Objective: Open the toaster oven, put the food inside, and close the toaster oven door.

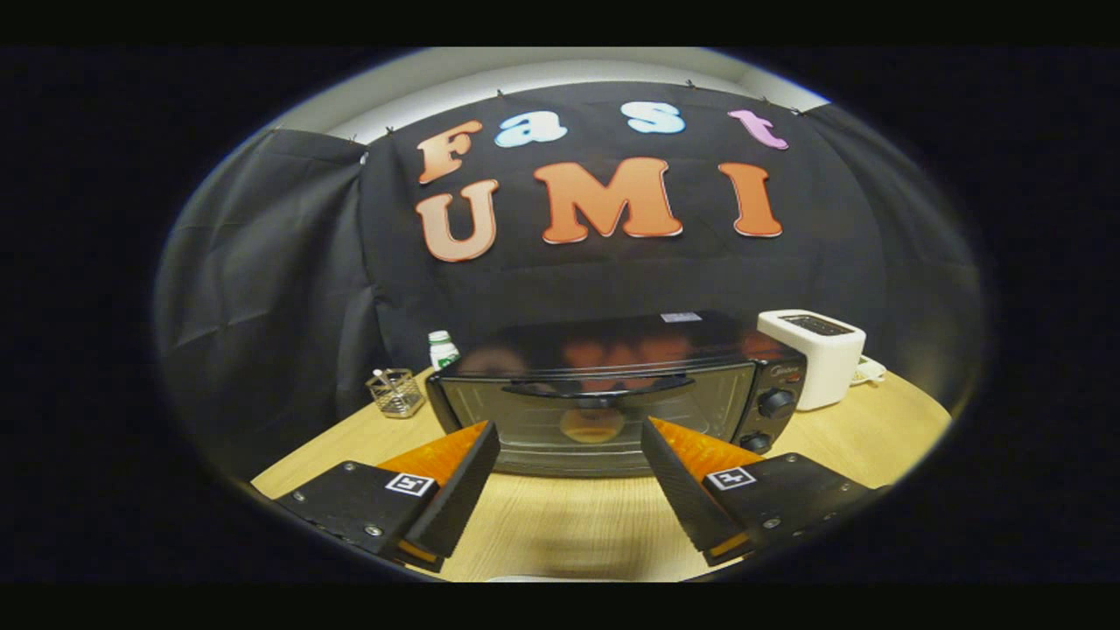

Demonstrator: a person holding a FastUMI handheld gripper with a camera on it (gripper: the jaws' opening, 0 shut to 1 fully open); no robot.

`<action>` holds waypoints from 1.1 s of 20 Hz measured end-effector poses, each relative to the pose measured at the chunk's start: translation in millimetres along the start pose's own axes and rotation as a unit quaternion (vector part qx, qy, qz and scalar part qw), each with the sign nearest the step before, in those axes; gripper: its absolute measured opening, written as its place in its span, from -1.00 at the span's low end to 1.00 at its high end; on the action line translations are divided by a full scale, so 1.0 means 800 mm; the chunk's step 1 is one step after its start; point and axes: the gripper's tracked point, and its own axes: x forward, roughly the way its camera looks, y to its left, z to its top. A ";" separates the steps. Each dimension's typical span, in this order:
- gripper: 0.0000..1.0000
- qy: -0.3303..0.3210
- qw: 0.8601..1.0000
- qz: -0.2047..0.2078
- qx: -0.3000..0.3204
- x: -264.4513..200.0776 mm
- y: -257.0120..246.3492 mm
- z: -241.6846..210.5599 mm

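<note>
A black toaster oven (612,389) stands on the wooden table (577,525) just beyond my fingers, its glass door shut and its dark handle (599,387) running across the top of the door. A round pale food item (592,424) shows through the glass inside the oven. Two knobs (774,402) sit on the oven's right panel. My gripper (569,437) is open, fingers spread wide with nothing between them, tips a short way in front of the door.
A white pop-up toaster (815,354) stands to the right of the oven. Left of the oven are a small wire basket (395,391) and a white bottle with a green cap (443,347). The black cloth wall hangs close behind.
</note>
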 end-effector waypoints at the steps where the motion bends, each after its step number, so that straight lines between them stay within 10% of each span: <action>1: 0.93 -0.012 1.000 0.004 -0.003 -0.015 0.002 0.011; 22: 0.96 -0.150 0.986 -0.029 -0.062 -0.219 -0.089 0.132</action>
